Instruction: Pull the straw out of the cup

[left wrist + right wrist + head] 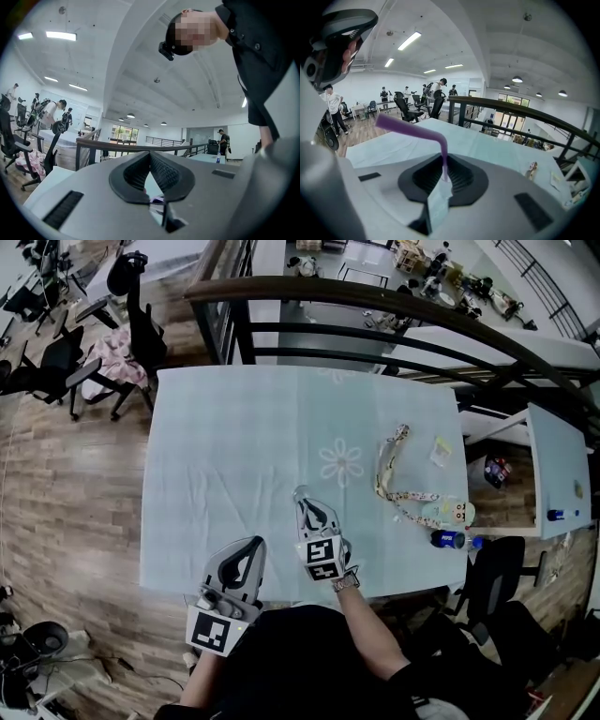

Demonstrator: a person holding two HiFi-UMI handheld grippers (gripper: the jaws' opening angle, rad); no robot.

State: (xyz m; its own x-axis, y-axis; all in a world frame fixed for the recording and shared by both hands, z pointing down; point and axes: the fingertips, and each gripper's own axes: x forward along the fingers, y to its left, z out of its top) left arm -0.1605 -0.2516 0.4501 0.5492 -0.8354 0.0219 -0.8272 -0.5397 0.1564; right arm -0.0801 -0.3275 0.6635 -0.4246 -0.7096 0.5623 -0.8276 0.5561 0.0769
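Gripping looked done: right gripper jaws were clamped on purple straw mid-frame; left gripper jaws met, empty. Pull-out unconfirmed, cup unseen.

A strap lies on the table, seemingly right of the straw.

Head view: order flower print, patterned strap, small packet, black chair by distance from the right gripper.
1. Flower print, just ahead on the cloth.
2. Patterned strap, right of it.
3. Small packet, farther right.
4. Black chair, beyond the table's far-left corner.
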